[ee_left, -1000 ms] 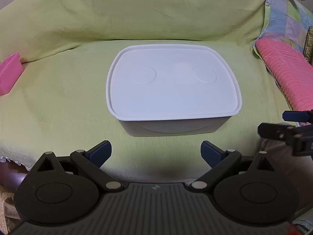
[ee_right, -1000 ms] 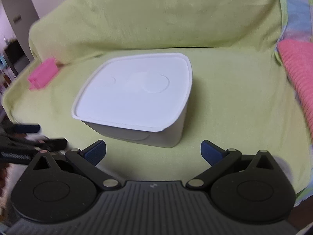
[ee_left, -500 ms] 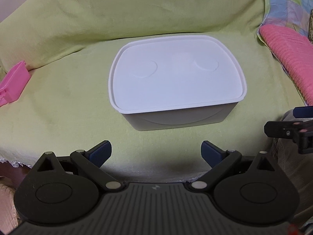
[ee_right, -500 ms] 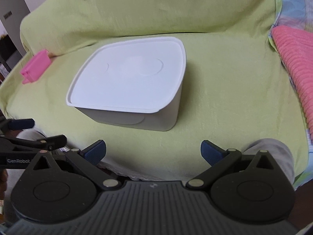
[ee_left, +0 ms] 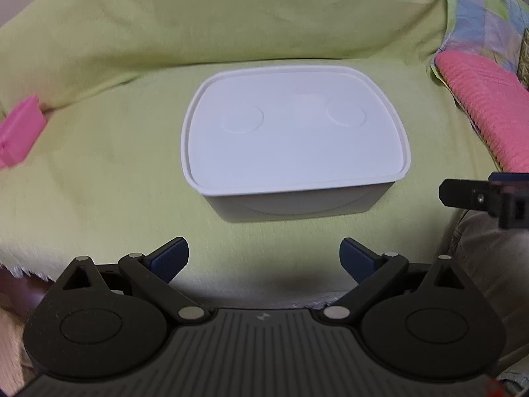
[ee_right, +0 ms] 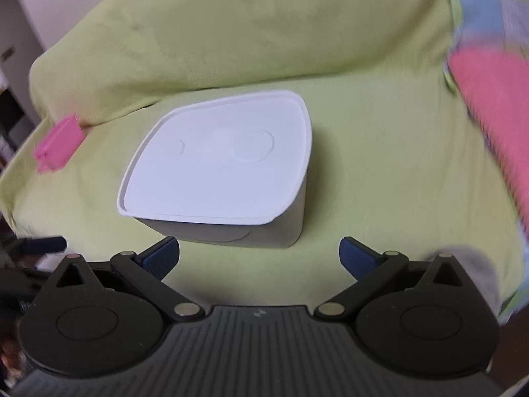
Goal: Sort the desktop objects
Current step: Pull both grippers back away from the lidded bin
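Both sets of tongs are hanging with their blue-padded tips spread wide apart and holding nothing: the left tongs (ee_left: 264, 256) are facing the white lidded box (ee_left: 294, 139) squarely at twelve o'clock, while the right tongs (ee_right: 259, 254) are seeing it slightly toward eleven o'clock, one corner turned toward them. The box's long axis is running from nine to three o'clock across the left view, so its long front wall is facing the left tongs, which look the better lined up; neither is touching it. Its lid is sitting on, smooth matte plastic with rounded corners and two shallow round dimples. It is resting on a soft green cover (ee_left: 99, 152), with a small pink block (ee_left: 20, 132) lying at ten o'clock and a ribbed pink cushion (ee_left: 486, 106) at two o'clock.
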Available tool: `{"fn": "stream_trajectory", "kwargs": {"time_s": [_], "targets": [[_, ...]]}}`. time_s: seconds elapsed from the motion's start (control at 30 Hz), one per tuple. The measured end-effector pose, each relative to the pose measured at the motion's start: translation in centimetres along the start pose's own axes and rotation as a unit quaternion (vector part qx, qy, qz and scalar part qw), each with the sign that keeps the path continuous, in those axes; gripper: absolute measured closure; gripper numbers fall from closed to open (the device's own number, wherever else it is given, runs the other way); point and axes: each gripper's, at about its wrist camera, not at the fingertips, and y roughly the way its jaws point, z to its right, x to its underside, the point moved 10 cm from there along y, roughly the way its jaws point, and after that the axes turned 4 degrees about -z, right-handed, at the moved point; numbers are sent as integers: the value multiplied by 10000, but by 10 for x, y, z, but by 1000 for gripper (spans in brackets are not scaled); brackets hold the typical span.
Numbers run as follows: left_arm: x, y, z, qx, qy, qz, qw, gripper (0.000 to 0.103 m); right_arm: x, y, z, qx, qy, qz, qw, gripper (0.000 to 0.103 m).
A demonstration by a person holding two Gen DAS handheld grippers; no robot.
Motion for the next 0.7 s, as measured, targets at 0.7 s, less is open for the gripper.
{"fn": "stream_trajectory", "kwargs": {"time_s": [0.7], "targets": [[23,36,-14,-175,-239,-372,9989,4,33,47,-27,254,-686,-690,9949,1]]}}
